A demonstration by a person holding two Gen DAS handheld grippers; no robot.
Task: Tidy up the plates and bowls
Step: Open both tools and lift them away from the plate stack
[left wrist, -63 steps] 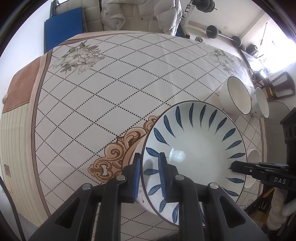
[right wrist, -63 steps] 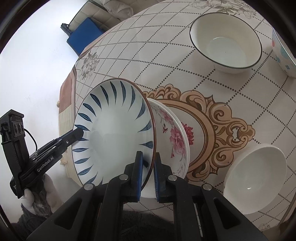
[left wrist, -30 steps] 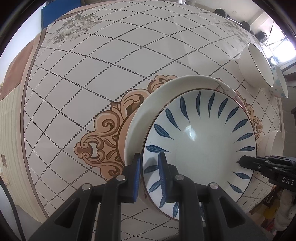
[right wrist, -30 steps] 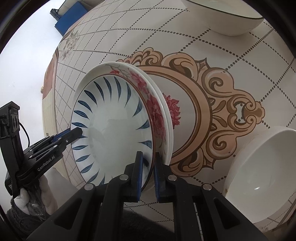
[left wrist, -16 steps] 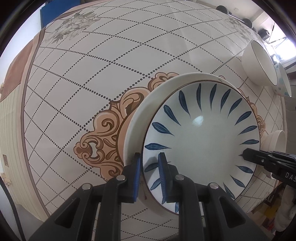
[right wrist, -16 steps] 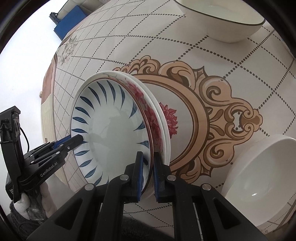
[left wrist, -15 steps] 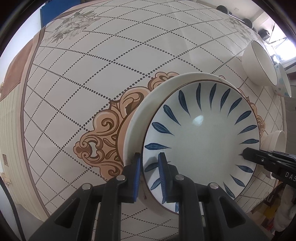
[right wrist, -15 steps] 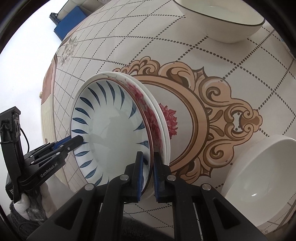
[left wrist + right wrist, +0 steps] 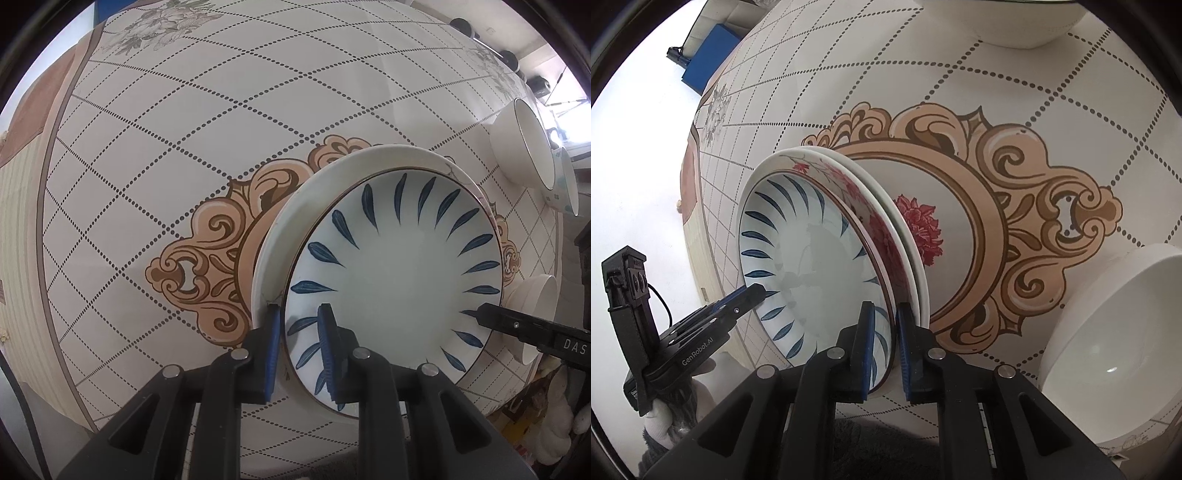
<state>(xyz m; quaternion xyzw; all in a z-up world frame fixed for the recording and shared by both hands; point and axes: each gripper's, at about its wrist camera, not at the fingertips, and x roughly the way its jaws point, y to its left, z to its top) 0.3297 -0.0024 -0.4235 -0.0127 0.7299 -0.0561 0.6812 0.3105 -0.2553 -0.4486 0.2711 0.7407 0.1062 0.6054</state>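
both grippers point(image 9: 297, 328) point(image 9: 884, 321) clamping blue-leaf plate point(image 9: 391, 280), floral plate point(image 9: 886, 225) beneath

Open bench point(image 9: 177, 122) left of and beyond the floral plate point(image 9: 882, 225), passage to its right hemmed by a plain white bowl point(image 9: 1108, 350) nearby and two more bowls point(image 9: 532, 151) at the far right edge.

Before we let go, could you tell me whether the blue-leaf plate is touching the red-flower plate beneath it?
Touching: the right wrist view shows the blue-leaf plate nested on the red-flower plate, rims meeting.
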